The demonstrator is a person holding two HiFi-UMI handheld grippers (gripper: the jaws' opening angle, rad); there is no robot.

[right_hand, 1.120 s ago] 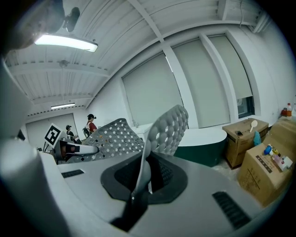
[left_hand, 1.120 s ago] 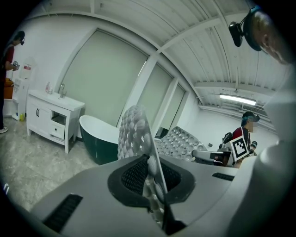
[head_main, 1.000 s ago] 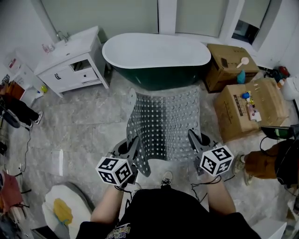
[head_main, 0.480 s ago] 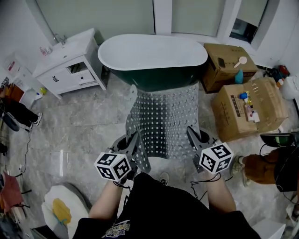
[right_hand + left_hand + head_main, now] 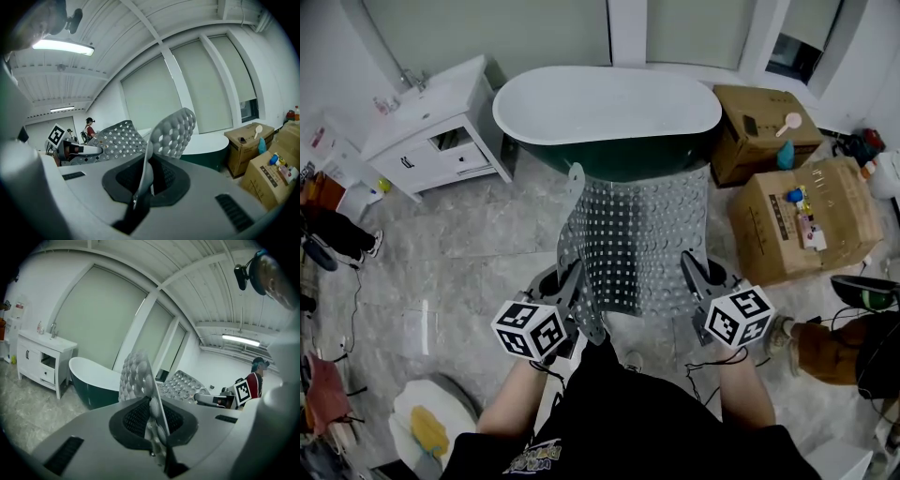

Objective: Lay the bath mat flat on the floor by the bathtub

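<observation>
Grey studded bath mat (image 5: pixel 637 239) held up off the floor (image 5: pixel 469 234) in front of the bathtub (image 5: pixel 609 103).

Far left, against the wall, a white vanity cabinet (image 5: pixel 431 127). Next, the left gripper (image 5: pixel 574 279), jaws pinched on the mat's near left corner. Mat stretched across to the other gripper, near edge lifted, far edge reaching the tub's dark green side, far left corner curled upward; cannot tell whether that far edge touches the floor. Then the right gripper (image 5: pixel 690 270), jaws clamped on the near right corner. Right of the tub, two cardboard boxes (image 5: pixel 764 122) (image 5: pixel 806 220) with small items on top.
</observation>
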